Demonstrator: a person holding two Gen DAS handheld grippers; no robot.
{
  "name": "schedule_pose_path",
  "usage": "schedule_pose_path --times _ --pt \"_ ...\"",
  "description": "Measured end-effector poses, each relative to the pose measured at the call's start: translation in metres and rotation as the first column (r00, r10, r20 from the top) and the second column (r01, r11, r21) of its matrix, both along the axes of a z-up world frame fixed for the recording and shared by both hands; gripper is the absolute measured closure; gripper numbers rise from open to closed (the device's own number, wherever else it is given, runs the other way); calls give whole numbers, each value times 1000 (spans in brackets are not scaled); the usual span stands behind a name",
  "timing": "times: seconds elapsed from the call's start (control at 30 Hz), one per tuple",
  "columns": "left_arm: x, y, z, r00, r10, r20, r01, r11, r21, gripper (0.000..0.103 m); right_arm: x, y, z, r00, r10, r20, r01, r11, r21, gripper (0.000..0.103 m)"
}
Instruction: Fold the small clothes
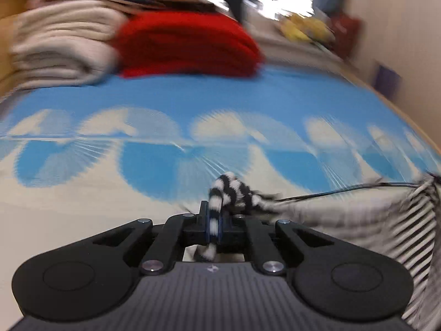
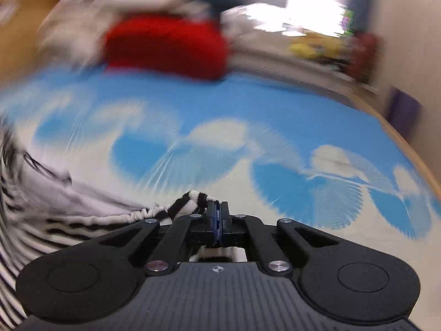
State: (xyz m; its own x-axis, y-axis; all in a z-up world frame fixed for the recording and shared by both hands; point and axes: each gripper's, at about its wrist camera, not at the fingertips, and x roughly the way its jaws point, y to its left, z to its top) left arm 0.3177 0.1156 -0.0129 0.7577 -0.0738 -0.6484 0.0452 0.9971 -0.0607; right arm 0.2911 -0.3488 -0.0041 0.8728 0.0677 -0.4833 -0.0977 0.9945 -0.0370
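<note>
A black-and-white striped garment (image 1: 413, 220) hangs stretched between my two grippers above a bed. My left gripper (image 1: 214, 220) is shut on one bunched corner of it, and the cloth runs off to the right. My right gripper (image 2: 217, 215) is shut on the other corner of the striped garment (image 2: 55, 220), which runs off to the left. Both views are blurred by motion.
The bed has a blue and white patterned sheet (image 1: 193, 104). At its far end lie a folded red blanket (image 1: 187, 44) and folded cream blankets (image 1: 60, 49). A yellow object (image 1: 306, 30) and a wall (image 1: 399, 27) are at the right.
</note>
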Motion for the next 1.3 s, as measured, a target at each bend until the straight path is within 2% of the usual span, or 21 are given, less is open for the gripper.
schedule_pose_path --times 0.07,0.13,0.2,0.27,0.33,0.4,0.47,0.53,0.57,0.6,0.63,0.67,0.7,0.73,0.9,1.0,1.07,1.13,1.2,1.27,1.3 --pt "15 -5 -9 999 -11 -41 12 1000 13 98 14 4 -2 999 -33 -12 33 999 -5 103" --pt "31 -15 -26 993 -22 -117 30 997 69 98 32 9 -15 993 -72 -97 68 997 -39 103" --pt "40 -14 -32 992 5 -130 2 999 51 98 46 14 -25 983 -99 -153 92 994 -53 103" --pt "43 -9 -21 998 41 -47 -41 999 4 98 46 20 -16 991 -109 -76 106 993 -45 103" --pt "47 -11 -12 998 63 31 -64 998 6 98 41 24 -1 988 -141 54 143 989 -27 103" --pt "54 -13 -17 996 82 27 -83 996 23 98 47 30 -2 980 -180 82 184 981 -53 103" --pt "69 -16 -37 992 98 -79 -95 994 47 97 63 33 -19 983 -181 -26 178 981 -77 103" --pt "82 -15 -64 962 97 -255 -90 995 38 93 82 37 -50 958 -181 -223 151 978 -144 102" --pt "84 -14 -74 944 95 -317 -92 995 24 87 87 38 -62 936 -167 -309 126 981 -148 101" --pt "84 -13 -73 943 93 -320 -91 996 21 85 88 40 -71 916 -153 -370 102 983 -152 96" --pt "82 -12 -67 948 83 -307 -81 997 20 71 86 42 -71 920 -153 -361 95 980 -173 94" --pt "80 -10 -59 952 82 -295 -82 997 10 48 82 43 -66 930 -155 -334 94 977 -191 83" --pt "76 -5 -52 955 85 -284 -90 996 -5 39 77 41 -58 940 -159 -302 105 977 -188 69" --pt "74 0 -44 956 81 -281 -94 995 -33 35 71 36 -49 947 -162 -279 122 980 -156 64" --pt "43 30 -11 943 61 -327 -115 982 -148 35 31 -5 -14 939 -160 -304 189 980 66 61" --pt "4 50 17 955 58 -291 -126 967 -221 36 -4 -28 1 933 -133 -334 198 966 166 60" --pt "-23 62 26 960 44 -278 -120 957 -265 36 -29 -37 2 931 -114 -348 191 962 197 58" --pt "-46 73 22 956 52 -288 -139 947 -290 36 -54 -41 -4 924 -98 -370 183 962 202 56" --pt "-64 84 6 943 81 -324 -185 935 -304 39 -73 -42 -20 909 -87 -407 177 966 189 56" --pt "-73 93 -15 886 124 -447 -270 921 -281 57 -80 -40 -36 871 -77 -486 175 971 161 56" --pt "-76 97 -19 875 140 -464 -297 912 -285 58 -83 -39 -38 871 -85 -485 174 975 142 56"
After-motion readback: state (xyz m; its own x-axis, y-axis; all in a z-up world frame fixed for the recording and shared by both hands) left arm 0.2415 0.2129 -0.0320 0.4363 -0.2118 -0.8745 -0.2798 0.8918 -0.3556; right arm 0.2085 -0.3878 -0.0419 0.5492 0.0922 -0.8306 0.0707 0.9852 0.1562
